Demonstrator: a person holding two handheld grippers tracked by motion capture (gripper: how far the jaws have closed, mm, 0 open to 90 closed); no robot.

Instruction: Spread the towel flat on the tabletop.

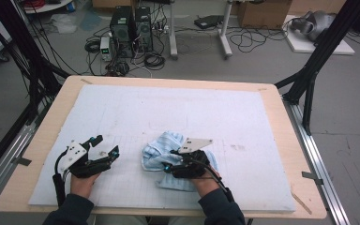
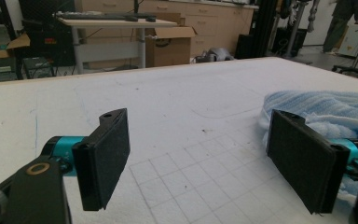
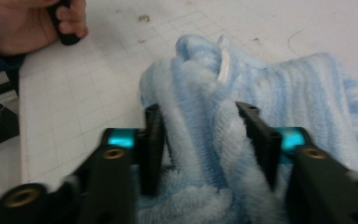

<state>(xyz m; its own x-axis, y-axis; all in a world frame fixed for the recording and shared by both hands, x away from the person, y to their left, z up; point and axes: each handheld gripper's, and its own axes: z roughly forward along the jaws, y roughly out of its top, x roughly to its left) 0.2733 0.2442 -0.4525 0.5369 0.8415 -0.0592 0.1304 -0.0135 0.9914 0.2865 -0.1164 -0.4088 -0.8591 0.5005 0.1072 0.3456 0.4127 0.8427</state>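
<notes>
A light blue fluffy towel (image 1: 161, 145) lies crumpled on the white mat, a little front of centre. My right gripper (image 1: 168, 160) sits low over its near right part. In the right gripper view a raised fold of the towel (image 3: 279, 93) stands between the jaws of that gripper (image 3: 199, 140). The jaws are well apart, and the fold looks loose rather than squeezed. My left gripper (image 1: 105, 145) hovers over bare mat to the left of the towel. Its jaws (image 2: 198, 158) are wide open with nothing between them, and the towel (image 2: 321, 109) lies just beyond its right jaw.
The white gridded mat (image 1: 215, 117) covers most of a wooden table (image 1: 286, 140). Black frame posts (image 1: 316, 56) stand at the table's far corners. Computer towers (image 1: 131, 30) and cables sit on the floor beyond. The hand (image 3: 23, 23) holding the left gripper appears at upper left.
</notes>
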